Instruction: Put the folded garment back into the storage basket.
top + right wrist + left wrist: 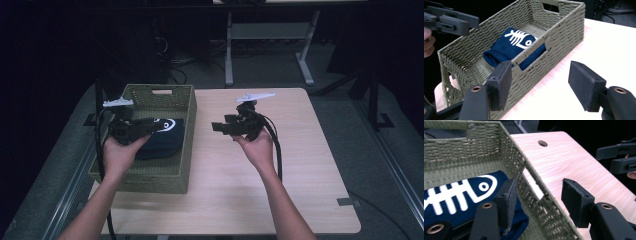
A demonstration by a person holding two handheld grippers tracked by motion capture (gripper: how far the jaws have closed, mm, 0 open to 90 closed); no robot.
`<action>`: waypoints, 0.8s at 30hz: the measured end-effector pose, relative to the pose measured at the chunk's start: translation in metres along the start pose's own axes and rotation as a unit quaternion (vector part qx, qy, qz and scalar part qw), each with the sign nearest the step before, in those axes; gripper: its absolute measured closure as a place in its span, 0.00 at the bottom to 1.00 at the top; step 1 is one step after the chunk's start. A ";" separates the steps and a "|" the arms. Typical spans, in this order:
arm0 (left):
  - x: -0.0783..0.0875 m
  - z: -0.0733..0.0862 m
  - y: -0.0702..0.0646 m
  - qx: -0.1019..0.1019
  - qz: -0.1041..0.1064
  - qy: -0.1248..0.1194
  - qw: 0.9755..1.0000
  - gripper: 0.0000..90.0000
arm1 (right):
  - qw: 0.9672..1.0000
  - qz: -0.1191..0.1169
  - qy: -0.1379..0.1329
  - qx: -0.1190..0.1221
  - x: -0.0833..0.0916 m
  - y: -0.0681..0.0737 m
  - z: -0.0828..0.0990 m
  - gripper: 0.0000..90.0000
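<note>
While both forearms reach in palms up, the left gripper hovers empty-jawed over the folded navy fish-skeleton cloth inside the woven olive basket. The right gripper, jaws apart and empty, points leftward above the pale wooden tabletop. Dark room beyond.

Dim room, grey floor, white-legged desk

Dim dark room, table lit from above, soft grain, near jaws blurred

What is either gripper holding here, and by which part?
Nothing: the left gripper straddles the basket wall without pressing it; the right gripper is open over the table.
</note>
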State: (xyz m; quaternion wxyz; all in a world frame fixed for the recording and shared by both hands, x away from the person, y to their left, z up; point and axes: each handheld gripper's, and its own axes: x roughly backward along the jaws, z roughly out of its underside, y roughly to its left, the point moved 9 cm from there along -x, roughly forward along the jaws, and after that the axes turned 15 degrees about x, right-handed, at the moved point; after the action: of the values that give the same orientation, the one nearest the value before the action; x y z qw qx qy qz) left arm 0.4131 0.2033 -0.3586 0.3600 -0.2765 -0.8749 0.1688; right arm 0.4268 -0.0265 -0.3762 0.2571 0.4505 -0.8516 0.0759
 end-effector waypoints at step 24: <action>-0.031 0.009 -0.045 -0.026 0.040 0.017 0.999 0.45 | 0.999 0.025 -0.010 -0.020 0.045 -0.028 0.034 0.35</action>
State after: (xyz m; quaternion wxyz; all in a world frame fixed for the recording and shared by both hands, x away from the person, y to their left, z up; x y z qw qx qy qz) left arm 0.4083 0.1484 -0.3591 0.3607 -0.3232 -0.8610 0.1554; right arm 0.4161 -0.0873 -0.3853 0.2558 0.4243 -0.8665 0.0610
